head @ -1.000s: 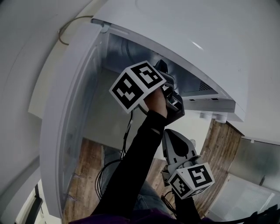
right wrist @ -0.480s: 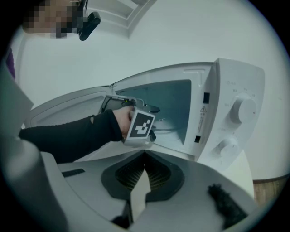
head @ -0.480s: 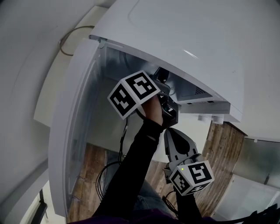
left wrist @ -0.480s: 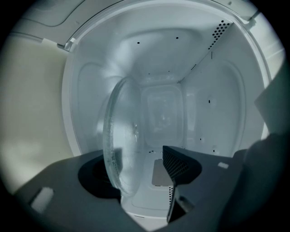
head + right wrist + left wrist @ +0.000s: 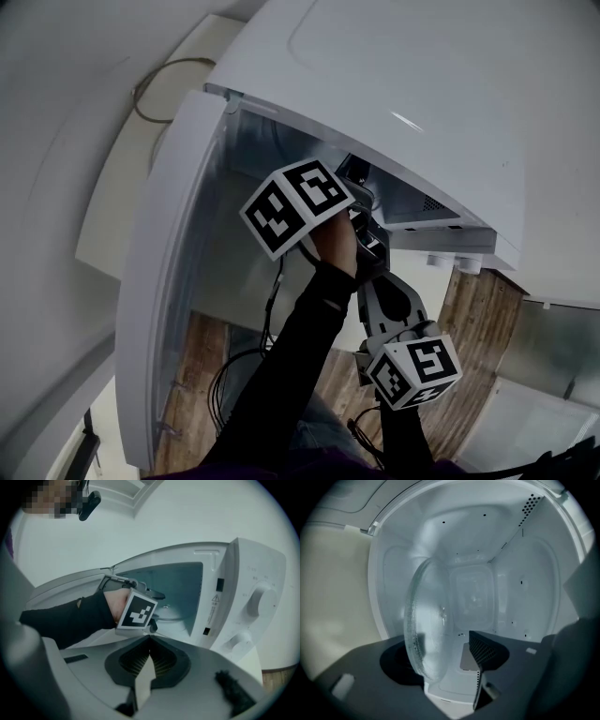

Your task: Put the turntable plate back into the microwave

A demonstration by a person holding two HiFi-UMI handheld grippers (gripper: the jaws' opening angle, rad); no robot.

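Note:
The clear glass turntable plate [image 5: 429,625] is inside the white microwave's cavity [image 5: 506,588], seen nearly edge-on in the left gripper view. My left gripper [image 5: 445,663] reaches into the cavity and its jaws are opening. The plate's rim lies between them, close to the left jaw, with a gap to the right pad [image 5: 480,649]. In the right gripper view the plate [image 5: 171,613] shows beyond the left gripper's marker cube [image 5: 137,611]. My right gripper [image 5: 149,641] is shut on nothing, outside the microwave and below the left hand [image 5: 380,291].
The microwave door [image 5: 169,281] stands swung open at the left. Its control panel with two knobs [image 5: 258,602] is at the right of the opening. A cable [image 5: 155,89] runs along the wall behind. Wood floor [image 5: 473,319] lies below.
The left gripper stays reaching into the cavity. The right gripper has crept slightly up toward the microwave's opening. The head view has shifted a little.

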